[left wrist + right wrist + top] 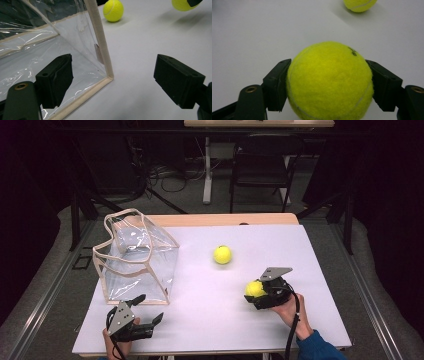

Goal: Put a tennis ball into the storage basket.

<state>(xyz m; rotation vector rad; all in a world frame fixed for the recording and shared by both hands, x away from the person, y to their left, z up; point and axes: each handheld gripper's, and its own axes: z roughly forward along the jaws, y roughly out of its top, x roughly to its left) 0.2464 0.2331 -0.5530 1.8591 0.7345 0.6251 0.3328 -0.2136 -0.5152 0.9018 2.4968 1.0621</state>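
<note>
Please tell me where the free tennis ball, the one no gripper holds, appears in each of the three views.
High view: free tennis ball lies mid-table, right of the clear bag.
Left gripper view: top centre, just past the bag's corner.
Right gripper view: top edge, right of centre, cut off.
Shared landmark: the held tennis ball in the right gripper.

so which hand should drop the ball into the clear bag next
Right. The right claw already grips a tennis ball, so it likely only has to carry it to the clear bag. The left claw is open by the bag's corner.
</note>
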